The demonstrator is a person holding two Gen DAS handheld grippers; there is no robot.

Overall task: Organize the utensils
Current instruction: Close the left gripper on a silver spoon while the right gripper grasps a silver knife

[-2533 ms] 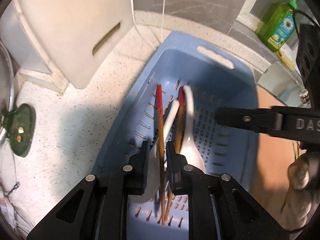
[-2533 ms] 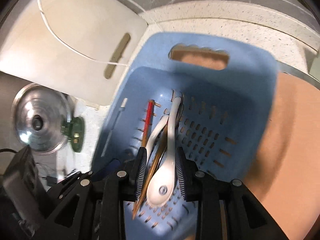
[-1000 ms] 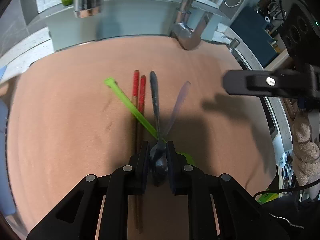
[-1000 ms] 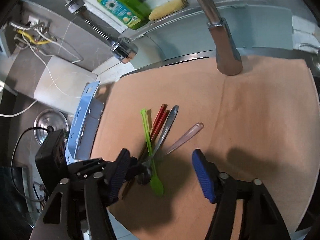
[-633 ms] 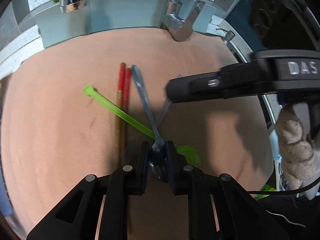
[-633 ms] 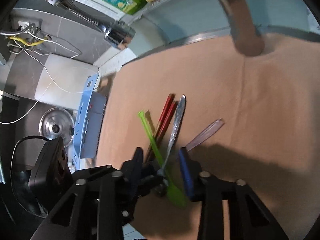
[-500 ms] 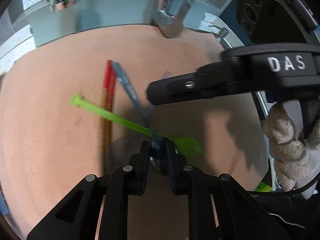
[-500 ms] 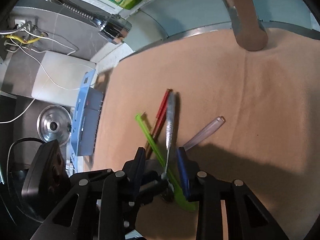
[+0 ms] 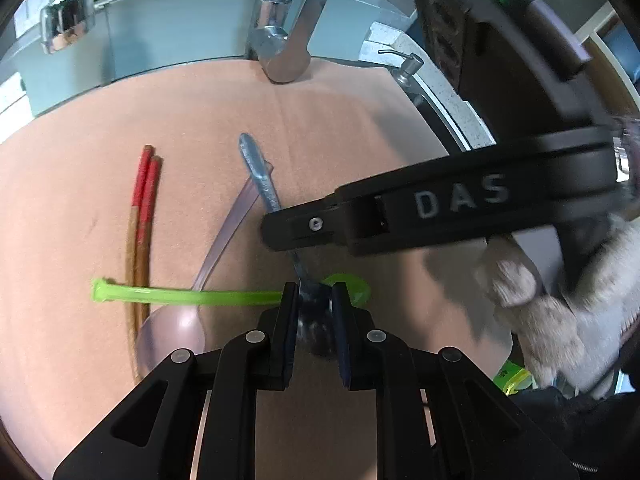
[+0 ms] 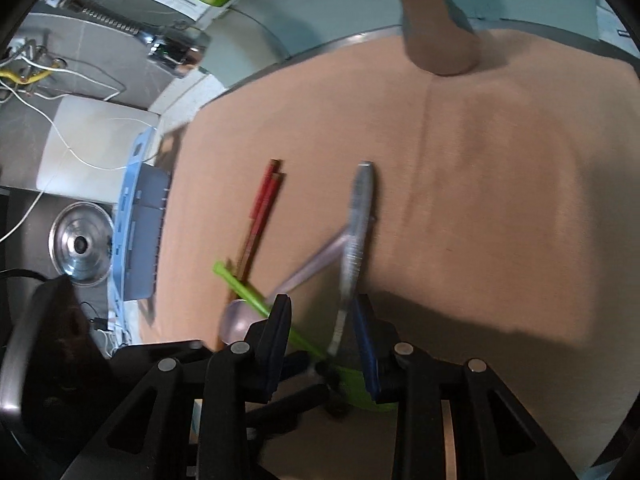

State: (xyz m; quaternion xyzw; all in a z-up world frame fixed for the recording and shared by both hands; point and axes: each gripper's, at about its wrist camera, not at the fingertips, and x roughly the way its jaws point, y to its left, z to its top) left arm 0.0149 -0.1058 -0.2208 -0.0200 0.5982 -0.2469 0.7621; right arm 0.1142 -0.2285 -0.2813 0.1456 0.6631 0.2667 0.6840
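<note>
A tan mat (image 9: pixel 400 128) fills most of both views, with 1 chrome tap base (image 9: pixel 280 56) standing at its far edge and 1 blue slotted basket (image 10: pixel 138 236) off its left side on the counter. On the mat lie 4 kinds of utensil: 1 pair of red-tipped chopsticks (image 9: pixel 142 216) on the left, 1 clear plastic spoon (image 9: pixel 224 236) beside them, 1 green plastic spoon (image 9: pixel 188 297) lying crosswise over both, and 1 metal spoon (image 9: pixel 260 176) whose handle points to the far side. The left gripper (image 9: pixel 314 304) has its jaws drawn nearly together, pinching the metal spoon at the neck just above the bowl, with the green spoon's bowl just right of its fingers. The right gripper (image 10: pixel 322 332) reaches in from the right, its jaws partly spread after narrowing in the last moment; they straddle the metal spoon's lower handle and the green spoon's stem, and the blurred frame does not settle whether either pad presses on them. A gloved hand (image 9: pixel 560 312) holds it at the right edge.
</note>
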